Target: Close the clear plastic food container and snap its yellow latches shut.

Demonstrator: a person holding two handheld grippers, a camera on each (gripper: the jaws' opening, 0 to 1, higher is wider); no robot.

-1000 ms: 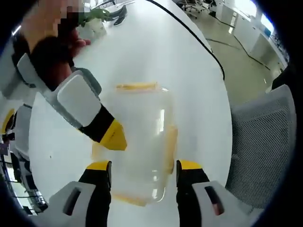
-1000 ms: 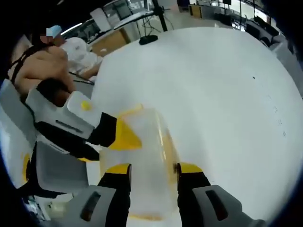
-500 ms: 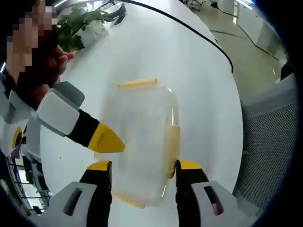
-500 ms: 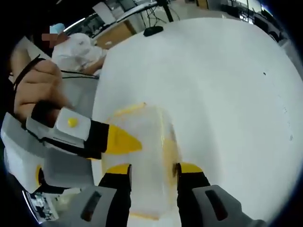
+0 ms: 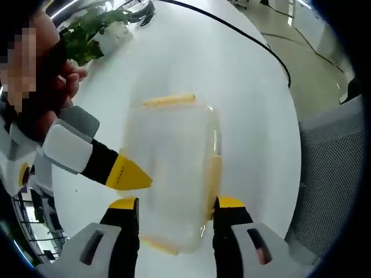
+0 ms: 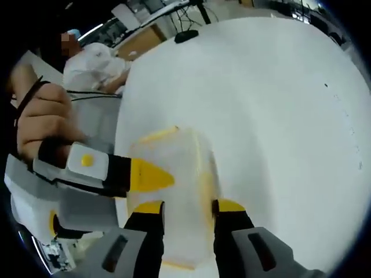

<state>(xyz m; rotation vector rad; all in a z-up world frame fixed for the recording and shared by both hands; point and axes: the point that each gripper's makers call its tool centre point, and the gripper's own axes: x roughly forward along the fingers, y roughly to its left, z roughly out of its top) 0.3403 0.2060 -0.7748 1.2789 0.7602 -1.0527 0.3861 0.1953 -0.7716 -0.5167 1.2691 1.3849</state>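
So the clear container (image 5: 171, 174) sat on the white table (image 5: 232, 87), lid down, right between my left gripper (image 5: 175, 204)'s spread jaws. My right gripper (image 6: 188, 206) straddled it wide open too. Felt light, slick, a bit flexy, so I figured press the yellow latches (image 5: 212, 176) at the edges.

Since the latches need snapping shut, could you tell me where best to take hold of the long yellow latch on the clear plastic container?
Judging by its pose, grip the long yellow latch mid-length, from the outer side of the clear plastic container, pressing inward: it lies as a narrow strip along that edge.
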